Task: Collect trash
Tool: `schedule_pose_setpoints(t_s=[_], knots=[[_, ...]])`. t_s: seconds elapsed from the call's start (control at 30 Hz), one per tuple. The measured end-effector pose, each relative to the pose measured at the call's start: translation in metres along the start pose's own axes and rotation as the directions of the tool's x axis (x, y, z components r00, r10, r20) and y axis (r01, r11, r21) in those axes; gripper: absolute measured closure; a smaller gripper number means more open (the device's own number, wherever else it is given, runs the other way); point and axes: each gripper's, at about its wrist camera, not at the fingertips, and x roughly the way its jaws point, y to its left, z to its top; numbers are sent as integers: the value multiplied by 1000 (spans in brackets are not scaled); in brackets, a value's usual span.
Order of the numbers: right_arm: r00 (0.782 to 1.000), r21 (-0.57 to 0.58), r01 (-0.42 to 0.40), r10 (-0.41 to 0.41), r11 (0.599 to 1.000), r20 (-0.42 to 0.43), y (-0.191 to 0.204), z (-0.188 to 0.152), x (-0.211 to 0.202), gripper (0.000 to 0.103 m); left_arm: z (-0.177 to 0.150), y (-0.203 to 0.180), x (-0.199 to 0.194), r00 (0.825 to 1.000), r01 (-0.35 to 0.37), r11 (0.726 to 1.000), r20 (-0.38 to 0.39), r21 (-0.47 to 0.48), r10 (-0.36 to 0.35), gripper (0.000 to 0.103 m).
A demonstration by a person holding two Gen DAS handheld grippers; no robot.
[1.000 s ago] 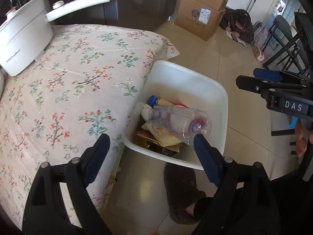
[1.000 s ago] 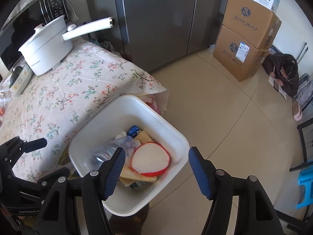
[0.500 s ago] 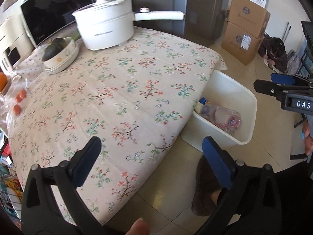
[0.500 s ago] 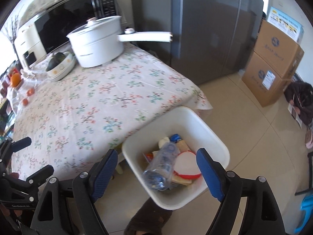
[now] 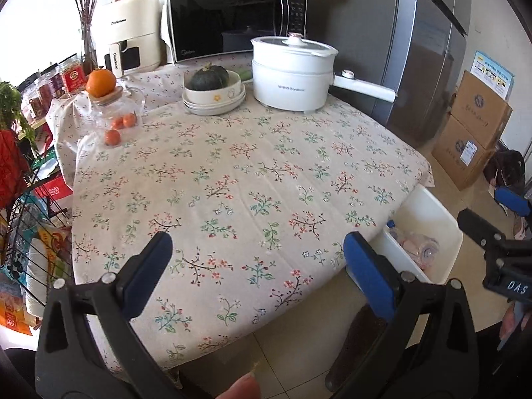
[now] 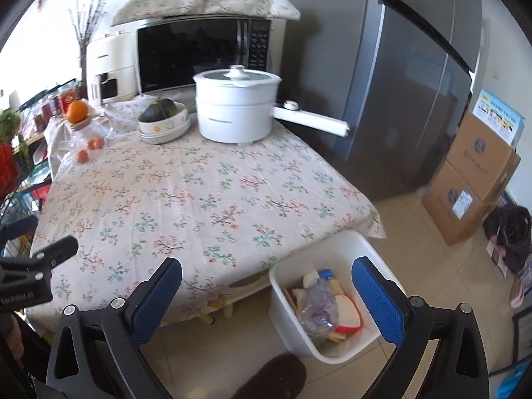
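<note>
A white trash bin (image 6: 362, 249) stands on the floor at the table's right corner. In it lie a crumpled clear plastic bottle (image 6: 317, 306), a red-rimmed white lid (image 6: 347, 312) and paper wrappers. The left wrist view shows the bin (image 5: 445, 219) and the bottle (image 5: 417, 244) at the right. My left gripper (image 5: 257, 246) is open and empty over the near edge of the floral tablecloth (image 5: 249, 166). My right gripper (image 6: 267, 269) hangs between table edge and bin; its jaws are opening with nothing between them.
At the table's far end stand a white electric pot (image 5: 292, 73), stacked bowls with a squash (image 5: 212, 93), a glass jar with oranges (image 5: 109, 109) and a microwave (image 5: 232, 20). A grey fridge (image 6: 415, 83) and cardboard boxes (image 6: 475, 179) are on the right. A slippered foot (image 6: 272, 379) is below.
Both grippers drew back and up from over the bin, so the views swung onto the table. Both jaws spread wider. The bottle stayed in the bin.
</note>
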Motion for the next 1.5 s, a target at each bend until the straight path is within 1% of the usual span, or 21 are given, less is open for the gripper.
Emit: schedule_pose_setpoints(t_s=[0.07, 0.13, 0.4, 0.9, 1.5], knots=[[1000, -25, -12, 12, 1000, 11, 10, -1, -1, 0, 0, 5, -5, 1000, -14, 1000, 22, 0, 14, 1], [1000, -40, -7, 7, 999, 9, 16, 0, 2, 0, -2, 11, -8, 999, -29, 1000, 38, -9, 30, 1], [999, -9, 5, -5, 1000, 40, 17, 6, -1, 0, -6, 28, -9, 998, -42, 999, 41, -33, 43, 1], [998, -14, 24, -23, 1000, 54, 22, 8, 0, 0, -7, 26, -6, 999, -35, 999, 28, -23, 35, 1], [997, -5, 38, -37, 999, 63, 19, 8, 0, 0, -7, 25, -7, 999, -35, 999, 37, -16, 36, 1]])
